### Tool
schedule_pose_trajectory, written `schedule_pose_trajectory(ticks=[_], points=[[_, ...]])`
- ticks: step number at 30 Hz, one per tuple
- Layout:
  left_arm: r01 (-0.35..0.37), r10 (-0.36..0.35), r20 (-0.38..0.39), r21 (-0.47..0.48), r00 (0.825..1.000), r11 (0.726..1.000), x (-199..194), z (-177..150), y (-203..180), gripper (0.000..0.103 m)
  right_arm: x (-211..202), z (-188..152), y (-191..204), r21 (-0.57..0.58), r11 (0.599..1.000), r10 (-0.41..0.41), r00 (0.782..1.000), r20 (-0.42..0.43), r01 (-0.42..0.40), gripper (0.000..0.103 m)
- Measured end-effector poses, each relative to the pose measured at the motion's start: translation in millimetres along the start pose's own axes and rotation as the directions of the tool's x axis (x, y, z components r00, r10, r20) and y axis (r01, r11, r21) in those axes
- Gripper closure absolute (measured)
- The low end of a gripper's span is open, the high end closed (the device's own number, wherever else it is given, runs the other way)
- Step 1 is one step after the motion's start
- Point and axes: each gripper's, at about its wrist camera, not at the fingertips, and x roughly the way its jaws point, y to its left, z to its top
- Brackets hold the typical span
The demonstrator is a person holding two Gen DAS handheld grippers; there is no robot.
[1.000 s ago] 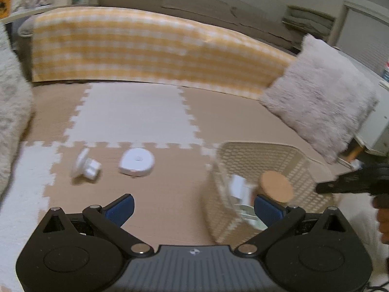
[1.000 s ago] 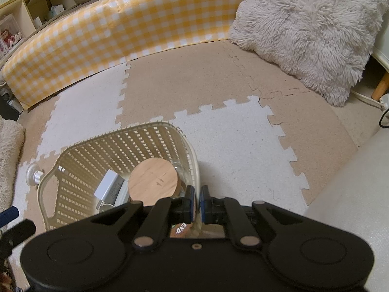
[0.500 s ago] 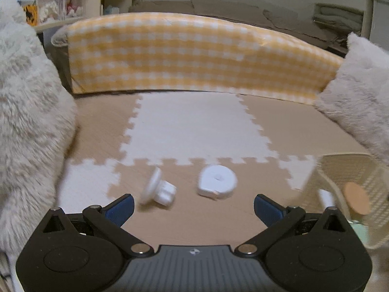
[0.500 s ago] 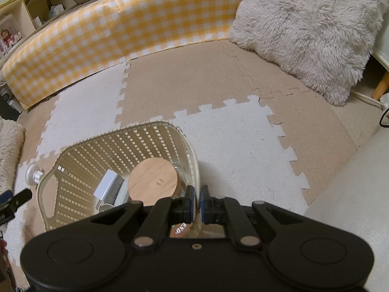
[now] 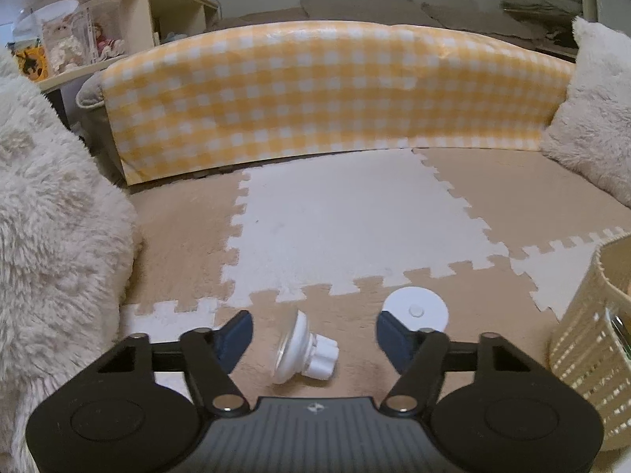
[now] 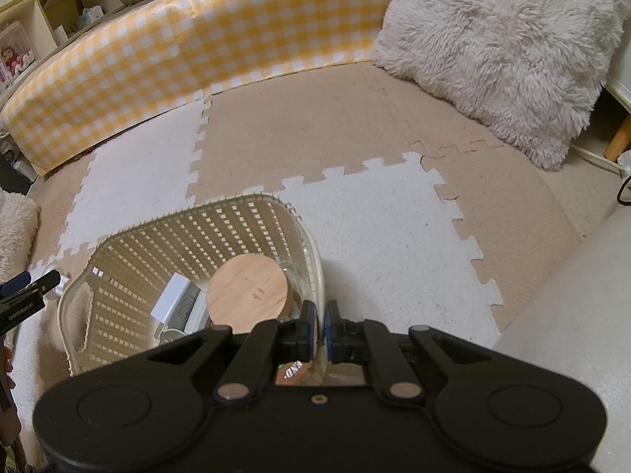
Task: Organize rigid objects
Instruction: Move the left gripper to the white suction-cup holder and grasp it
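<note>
**Desk:** What is cut off or hard to read, nearest first?

**Photographer:** The right gripper (image 6: 319, 325) is pressed closed at the near rim of the basket (image 6: 311, 244); whether its pads pinch that rim I cannot tell. Just under them sits a scrap of printed packaging (image 6: 292, 370), mostly hidden by the gripper's body. In the left wrist view the basket is sliced off by the right edge of the frame. In the right wrist view only the left gripper's fingertips (image 6: 23, 280) poke in at the left edge.

**Desk:** And the task's things?

**Photographer:** The left gripper (image 5: 313, 333) is closing, jaws still apart, around a white suction-cup mount (image 5: 305, 351) lying on its side on the floor mat (image 5: 355, 228); the pads do not touch it. Just beyond the right pad lies a white round disc (image 5: 417, 309), partly covered by that pad. In the basket: a wooden round lid (image 6: 247, 293), apparently on a clear jar, and a white box (image 6: 173, 299) beside it.

**Desk:** The room?

**Photographer:** Interlocking beige and white foam tiles, a yellow gingham bolster (image 5: 335, 94) along the far side, shaggy cushions (image 6: 497, 51) at the sides, shelves (image 5: 157, 12) behind.
</note>
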Motion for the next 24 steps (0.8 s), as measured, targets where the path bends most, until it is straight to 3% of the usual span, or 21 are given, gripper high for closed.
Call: schedule_pose_trajectory(ticks=[2,4,6,24], points=[[0.002,-0.003,-0.012,-0.023,1.0,1.0,2.8,0.0,3.4,0.052,0.7,0.0,0.2,-0.001,1.0,0.0,1.0,-0.002,0.0,0.097],[0.005,-0.006,-0.026,-0.051,1.0,0.999,4.9,-1.1,7.9,0.077,1.5,-0.1,0.4,-0.002,1.0,-0.001,1.0,-0.004,0.001,0.097],[-0.006,0.003,-0.041,-0.075,0.999,0.997,7.0,-2.5,11.5,0.088,1.7,-0.3,0.3,-0.002,1.0,-0.001,1.0,-0.004,0.001,0.097],[0.05,-0.061,-0.062,-0.164,0.996,0.985,-10.6,-10.2,18.1,0.094,2.9,0.4,0.7,-0.002,1.0,-0.001,1.0,-0.009,0.001,0.097]])
